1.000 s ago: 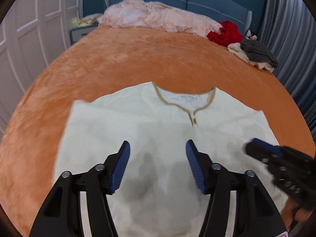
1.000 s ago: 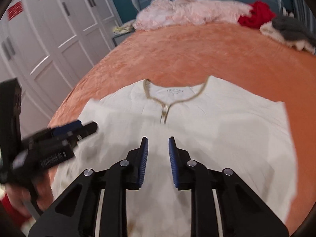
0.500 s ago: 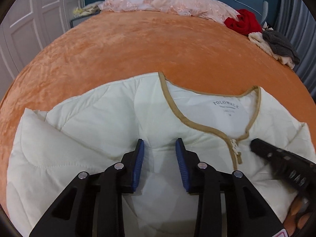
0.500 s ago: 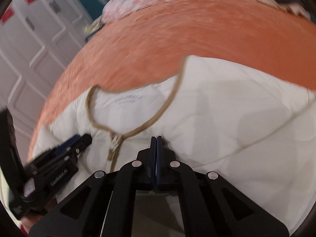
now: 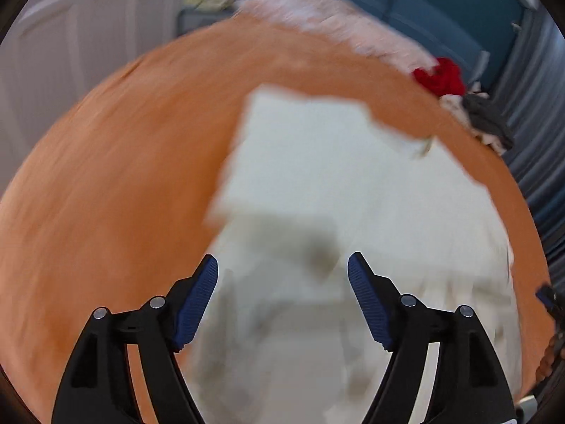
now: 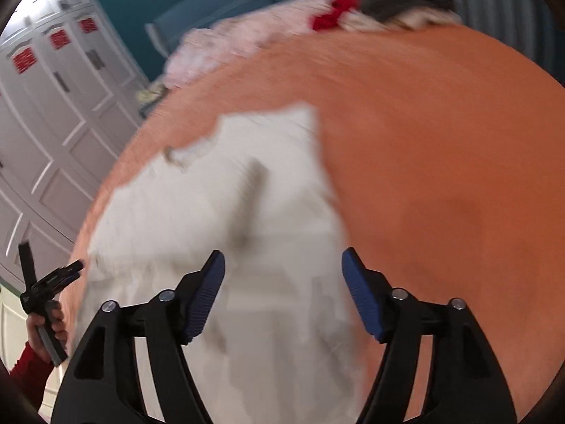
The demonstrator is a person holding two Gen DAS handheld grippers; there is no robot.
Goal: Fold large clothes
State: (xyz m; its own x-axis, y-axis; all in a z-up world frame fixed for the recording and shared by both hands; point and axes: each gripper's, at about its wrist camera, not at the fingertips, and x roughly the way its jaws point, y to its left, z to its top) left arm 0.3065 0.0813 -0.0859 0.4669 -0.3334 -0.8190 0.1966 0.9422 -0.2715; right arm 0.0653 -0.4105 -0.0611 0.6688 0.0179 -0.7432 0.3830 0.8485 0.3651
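We hold the left gripper [image 5: 282, 275] over the near part of the cream garment [image 5: 335, 183], its blue-padded jaws spread wide and still opening, with nothing pinched between them; only the cloth lies below the gap. Our right gripper [image 6: 282, 272] hangs the same way over the garment [image 6: 226, 212], jaws wide apart and opening, gripping nothing, its right finger above the orange bedspread [image 6: 441, 141] just past the garment's edge.

Both views are smeared by motion blur. The garment lies on the bedspread [image 5: 123, 159], a lighter squarish panel lying across its upper part. A trace of tan trim [image 6: 174, 157] shows at its far left edge in the right wrist view. We can read no brand or label on it in this blur.

From the right wrist view we see our left hand [image 6: 47, 325] with a red sleeve, gripping the other tool's handle at the bed's left side.

Farther out, along the far edge of the bed, lie a pink garment [image 5: 335, 24], a red one [image 5: 439, 76] and a grey-and-white heap [image 5: 483, 123]. White wardrobe doors [image 6: 53, 113] carry red labels [image 6: 24, 58], too small to read.
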